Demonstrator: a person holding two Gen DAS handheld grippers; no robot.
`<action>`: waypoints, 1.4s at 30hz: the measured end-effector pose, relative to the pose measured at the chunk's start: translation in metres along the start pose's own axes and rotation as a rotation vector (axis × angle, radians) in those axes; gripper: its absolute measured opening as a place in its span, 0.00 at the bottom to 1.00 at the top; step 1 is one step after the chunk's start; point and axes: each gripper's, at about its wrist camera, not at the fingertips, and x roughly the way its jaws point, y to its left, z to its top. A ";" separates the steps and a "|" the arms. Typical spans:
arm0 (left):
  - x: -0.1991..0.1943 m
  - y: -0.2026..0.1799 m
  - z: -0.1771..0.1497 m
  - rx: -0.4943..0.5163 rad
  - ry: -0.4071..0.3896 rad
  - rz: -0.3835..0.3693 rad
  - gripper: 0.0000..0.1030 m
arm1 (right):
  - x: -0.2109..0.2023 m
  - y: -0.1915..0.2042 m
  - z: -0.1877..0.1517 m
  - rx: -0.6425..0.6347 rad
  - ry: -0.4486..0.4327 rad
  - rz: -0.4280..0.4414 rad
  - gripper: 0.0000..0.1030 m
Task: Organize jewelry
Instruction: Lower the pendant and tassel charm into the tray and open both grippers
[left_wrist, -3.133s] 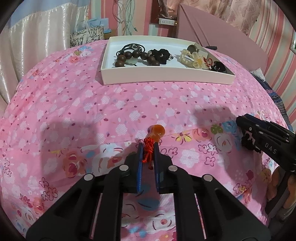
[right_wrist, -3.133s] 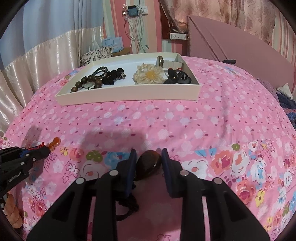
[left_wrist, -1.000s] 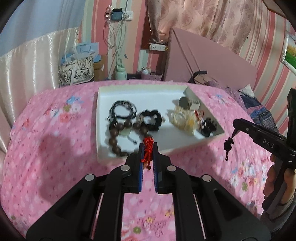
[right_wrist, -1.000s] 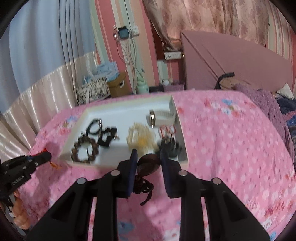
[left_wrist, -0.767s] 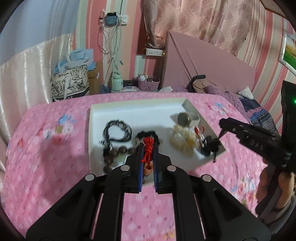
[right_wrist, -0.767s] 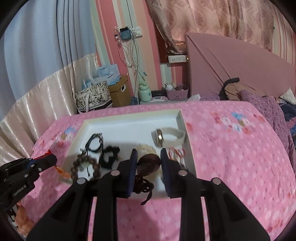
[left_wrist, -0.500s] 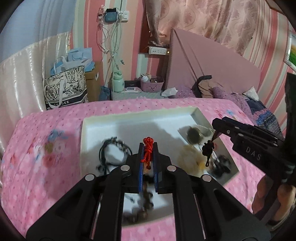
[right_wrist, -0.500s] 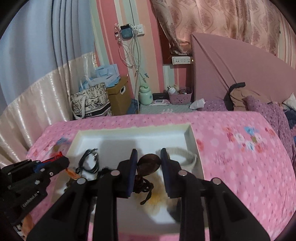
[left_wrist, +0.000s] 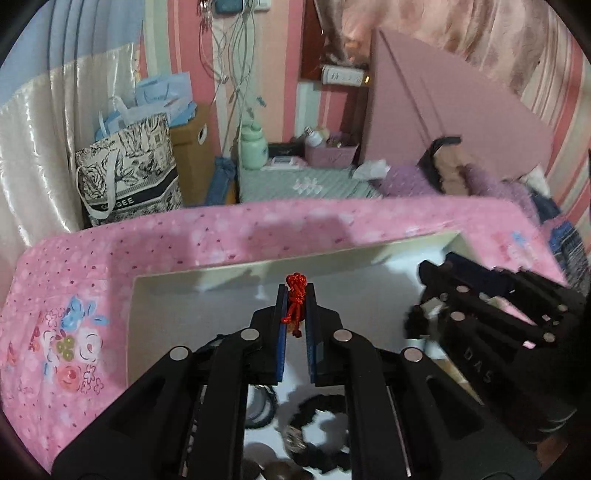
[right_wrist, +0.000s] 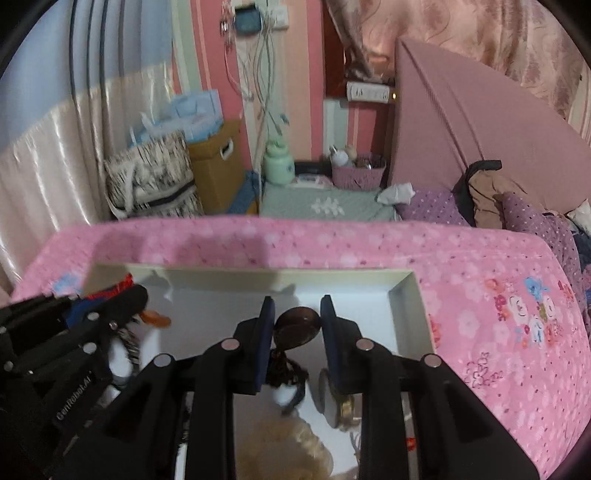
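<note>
Left gripper (left_wrist: 295, 291) clamps a red knotted cord (left_wrist: 295, 301) above a white tray (left_wrist: 166, 280) near its far edge, on a pink floral bedspread (left_wrist: 74, 295); right gripper (left_wrist: 424, 273) reaches in beside it.

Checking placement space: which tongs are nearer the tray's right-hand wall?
Right. The right tongs, shut on a dark brown pendant, hang near the white tray's right wall; the left tongs, pinching a red knotted cord, sit further left.

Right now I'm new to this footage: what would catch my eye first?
The red cord pinched in the left hand-held gripper, and the dark brown pendant clamped in the right hand-held gripper. Both hang over the white tray on the pink bedspread.
</note>
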 end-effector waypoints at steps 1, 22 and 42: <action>0.006 0.004 -0.001 -0.004 0.013 0.010 0.06 | 0.007 0.000 -0.001 -0.001 0.017 -0.006 0.25; 0.043 0.033 -0.011 -0.092 0.141 0.067 0.07 | 0.031 0.003 -0.008 -0.017 0.115 0.007 0.27; -0.136 0.040 -0.036 -0.046 -0.153 0.190 0.94 | -0.097 -0.001 -0.022 -0.035 -0.113 0.001 0.83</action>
